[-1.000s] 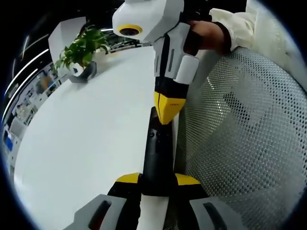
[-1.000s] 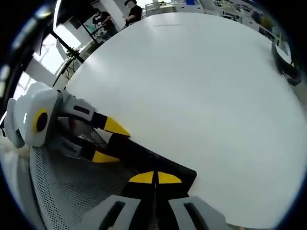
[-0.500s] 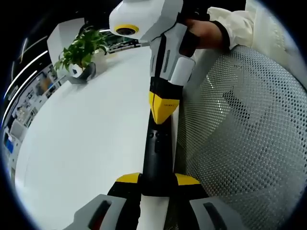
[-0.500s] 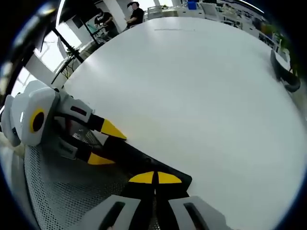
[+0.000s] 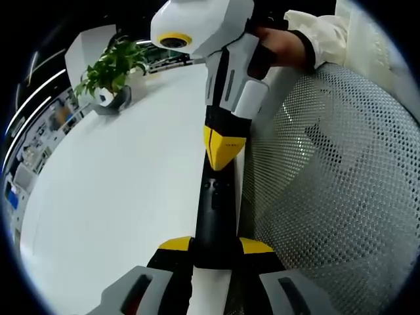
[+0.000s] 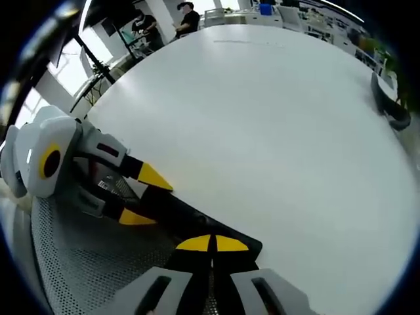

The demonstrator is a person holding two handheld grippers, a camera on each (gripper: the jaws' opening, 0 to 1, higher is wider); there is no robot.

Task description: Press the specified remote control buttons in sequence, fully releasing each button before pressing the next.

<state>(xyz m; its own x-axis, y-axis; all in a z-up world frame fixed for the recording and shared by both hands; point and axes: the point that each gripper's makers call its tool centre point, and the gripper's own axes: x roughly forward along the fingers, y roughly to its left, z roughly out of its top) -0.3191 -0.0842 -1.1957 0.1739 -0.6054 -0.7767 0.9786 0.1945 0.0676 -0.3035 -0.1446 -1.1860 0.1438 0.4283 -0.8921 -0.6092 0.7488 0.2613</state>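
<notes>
A slim black remote control (image 5: 214, 210) lies along the edge of the white table (image 5: 118, 190). In the left gripper view my left gripper (image 5: 215, 246) is shut on its near end, yellow tips on either side. My right gripper (image 5: 223, 156) comes down from the top, shut, with its yellow tip resting on the remote's far part just above the small buttons (image 5: 213, 187). In the right gripper view my right gripper (image 6: 211, 244) has its tips together over the remote (image 6: 187, 215). The left gripper (image 6: 146, 195) clamps the remote from the left.
A potted plant (image 5: 111, 69) stands at the table's far side, its dark pot (image 6: 390, 108) at the right. White mesh of a chair (image 5: 328, 197) runs beside the remote. A sleeved hand (image 5: 282, 46) holds the right gripper. People (image 6: 187, 16) stand far off.
The right gripper's tip has shifted slightly to the left on the remote since one second ago; over the last half second nothing visibly moves. The left gripper keeps its hold.
</notes>
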